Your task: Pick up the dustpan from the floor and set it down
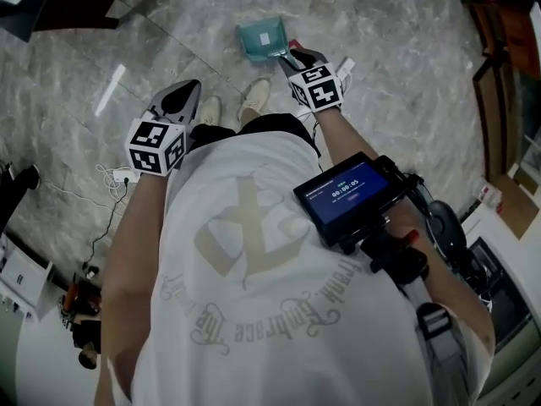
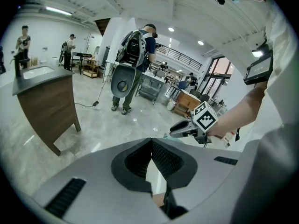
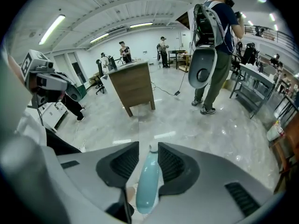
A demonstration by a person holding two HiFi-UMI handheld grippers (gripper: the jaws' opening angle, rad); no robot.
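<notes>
Open floor [image 1: 380,74] round dustpan [image 1: 264,39] — shoes [image 1: 254,98] close behind, cables [image 1: 114,176] left

My right tongs [image 3: 148,146] are grey with black ribbed pads [image 3: 124,164]; between them shows the dustpan's [image 3: 148,183] pale teal handle. Beyond them the floor [image 3: 187,120] is grey-veined marble. Their cube [image 1: 317,87] bears black-and-white squares.

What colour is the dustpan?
Pale teal. The dustpan shows best in the head view.

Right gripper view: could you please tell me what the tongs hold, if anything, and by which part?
Nothing is gripped: the dustpan handle lies between the open tongs of the right gripper, whose pads do not press it.
</notes>
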